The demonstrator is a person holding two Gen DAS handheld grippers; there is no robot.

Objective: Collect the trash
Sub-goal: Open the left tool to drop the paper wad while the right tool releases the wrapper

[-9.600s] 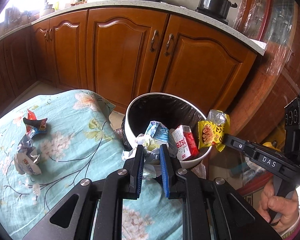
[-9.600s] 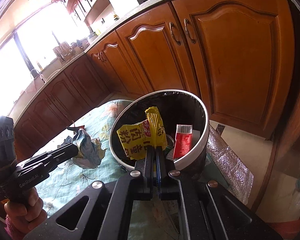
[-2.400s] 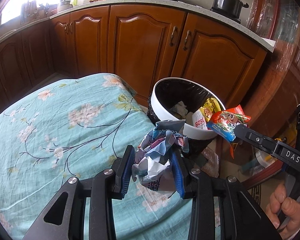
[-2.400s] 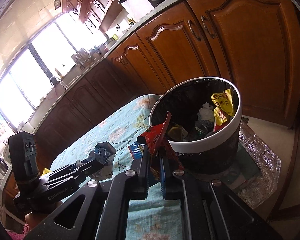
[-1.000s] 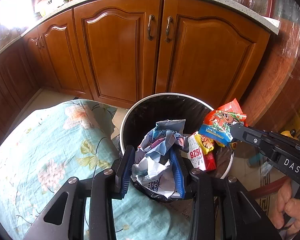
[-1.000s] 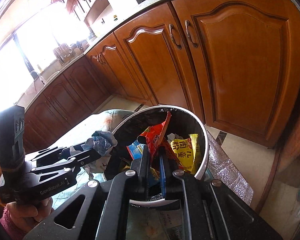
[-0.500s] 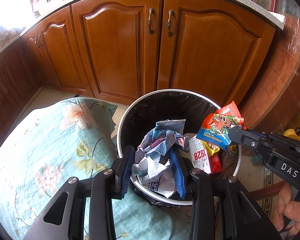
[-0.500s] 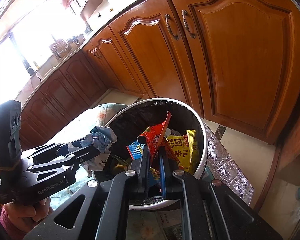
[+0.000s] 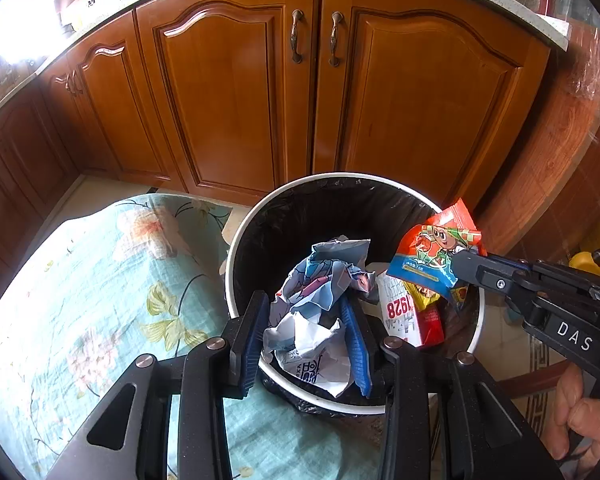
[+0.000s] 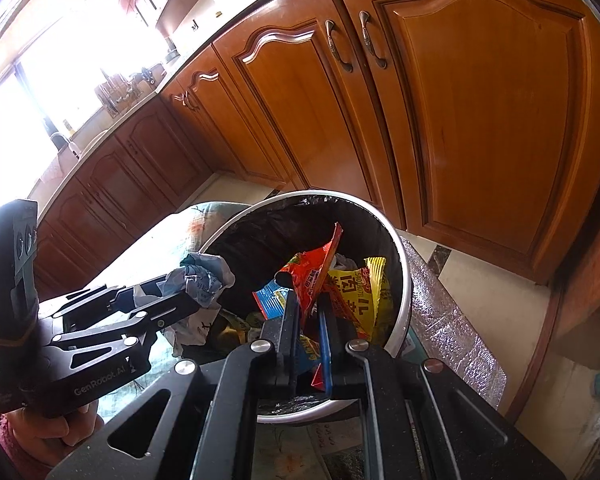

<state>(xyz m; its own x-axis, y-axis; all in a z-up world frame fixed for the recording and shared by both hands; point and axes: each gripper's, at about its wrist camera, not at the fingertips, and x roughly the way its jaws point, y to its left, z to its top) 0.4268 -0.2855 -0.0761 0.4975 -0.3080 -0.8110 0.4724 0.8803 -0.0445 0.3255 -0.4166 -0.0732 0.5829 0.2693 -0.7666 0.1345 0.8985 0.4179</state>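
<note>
A round white trash bin [image 9: 236, 248] with a black liner stands beside the table; it also shows in the right wrist view [image 10: 404, 276]. My left gripper [image 9: 306, 332] is shut on a crumpled blue-and-white wrapper [image 9: 320, 300] and holds it over the bin's near rim. My right gripper [image 10: 310, 316] is shut on a red-and-blue snack wrapper [image 10: 312, 276] and holds it over the bin's right side; it also shows in the left wrist view [image 9: 436, 252]. Inside the bin lie a red-and-white carton [image 9: 400, 312] and a yellow packet [image 10: 360, 292].
A table with a teal floral cloth [image 9: 80, 300] lies left of the bin. Wooden kitchen cabinets [image 9: 312, 92] stand close behind it. A foil-like mat [image 10: 452, 328] covers the floor right of the bin.
Both grippers have moved a little further over the bin, each still holding its wrapper. Earlier the table held loose wrappers; none show on it now.
</note>
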